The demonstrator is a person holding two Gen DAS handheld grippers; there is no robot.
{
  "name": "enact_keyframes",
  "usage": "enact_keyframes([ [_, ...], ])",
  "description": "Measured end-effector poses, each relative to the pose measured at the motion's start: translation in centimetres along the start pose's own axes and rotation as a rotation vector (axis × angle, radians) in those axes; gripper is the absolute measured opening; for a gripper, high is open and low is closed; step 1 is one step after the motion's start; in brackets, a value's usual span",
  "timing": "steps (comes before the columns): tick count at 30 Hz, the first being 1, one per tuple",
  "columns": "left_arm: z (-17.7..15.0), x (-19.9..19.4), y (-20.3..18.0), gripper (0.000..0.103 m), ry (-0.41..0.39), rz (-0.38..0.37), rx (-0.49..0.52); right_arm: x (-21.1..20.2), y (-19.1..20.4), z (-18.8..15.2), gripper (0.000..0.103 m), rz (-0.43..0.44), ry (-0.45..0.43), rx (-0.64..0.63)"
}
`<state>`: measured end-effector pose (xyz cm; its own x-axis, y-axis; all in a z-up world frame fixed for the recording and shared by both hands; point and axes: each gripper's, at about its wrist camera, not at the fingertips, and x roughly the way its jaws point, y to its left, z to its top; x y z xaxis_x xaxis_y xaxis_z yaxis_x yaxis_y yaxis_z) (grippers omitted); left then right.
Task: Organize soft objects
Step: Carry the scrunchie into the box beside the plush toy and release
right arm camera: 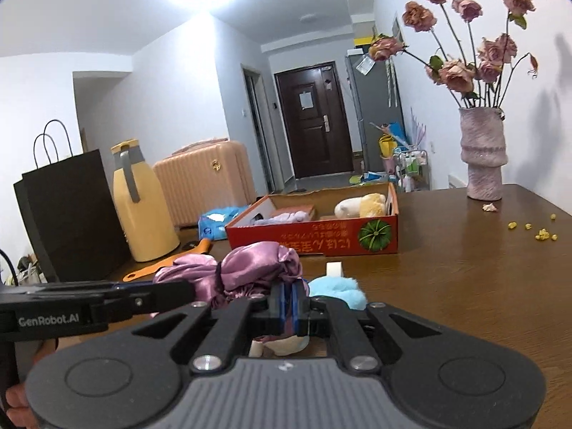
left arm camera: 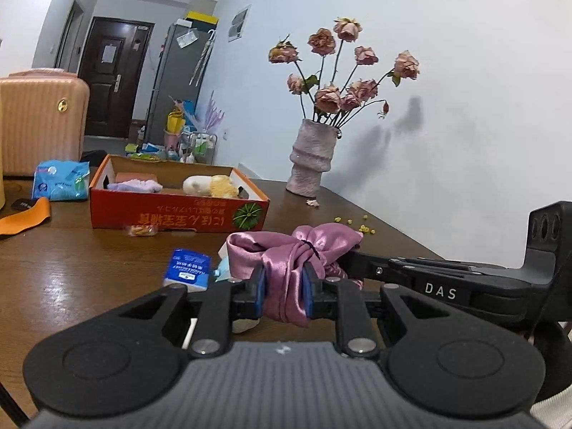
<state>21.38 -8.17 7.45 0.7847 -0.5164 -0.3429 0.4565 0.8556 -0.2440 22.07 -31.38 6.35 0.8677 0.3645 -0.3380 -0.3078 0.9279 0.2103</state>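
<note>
Left gripper and right gripper, nearly level, both clamp the pink satin cloth.

- The pink satin cloth is partly hidden behind the blue fingers of the left gripper; its lower end drops out of sight behind the gripper body.
- In the right wrist view the same cloth covers the finger tips, so what the pads pinch cannot be made out.
- The blue fluffy thing is half hidden behind the right gripper.
- The print on the red box is upside down and too small to read.
- The suitcase is cut off by the left edge.
- The small wrapped snack is too blurred to identify.
- The black paper bag hides whatever stands behind it.
</note>
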Motion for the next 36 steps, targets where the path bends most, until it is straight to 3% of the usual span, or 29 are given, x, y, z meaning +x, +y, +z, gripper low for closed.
enact_keyframes([
  [6,1.6,2.1,1.1,0.02,0.027,-0.051,-0.03,1.2,-1.1,1.2,0.004,0.006,-0.009,0.025],
  [12,11.5,9.1,4.7,0.02,0.004,-0.125,-0.02,6.6,-4.0,10.5,0.004,0.013,-0.07,-0.016],
  [15,15.7,14.2,6.8,0.02,0.022,-0.119,-0.03,11.9,-5.8,14.6,0.004,-0.001,-0.011,-0.017],
  [17,17.0,18.6,8.9,0.02,0.076,-0.108,-0.081,16.1,-7.2,16.0,0.004,-0.028,0.056,-0.01],
  [22,16.0,27.1,13.2,0.02,0.194,-0.068,-0.169,25.3,-10.2,15.9,0.004,-0.095,0.217,0.002],
  [26,13.9,32.0,15.2,0.02,0.281,-0.032,-0.182,30.8,-11.8,14.4,0.004,-0.139,0.343,0.003],
  [31,11.5,35.0,16.3,0.023,0.357,-0.014,-0.19,32.9,-12.0,12.4,0.018,-0.169,0.404,0.01],
  [36,10.2,35.9,16.7,0.034,0.384,-0.004,-0.209,31.8,-11.9,13.4,0.031,-0.162,0.357,0.009],
])
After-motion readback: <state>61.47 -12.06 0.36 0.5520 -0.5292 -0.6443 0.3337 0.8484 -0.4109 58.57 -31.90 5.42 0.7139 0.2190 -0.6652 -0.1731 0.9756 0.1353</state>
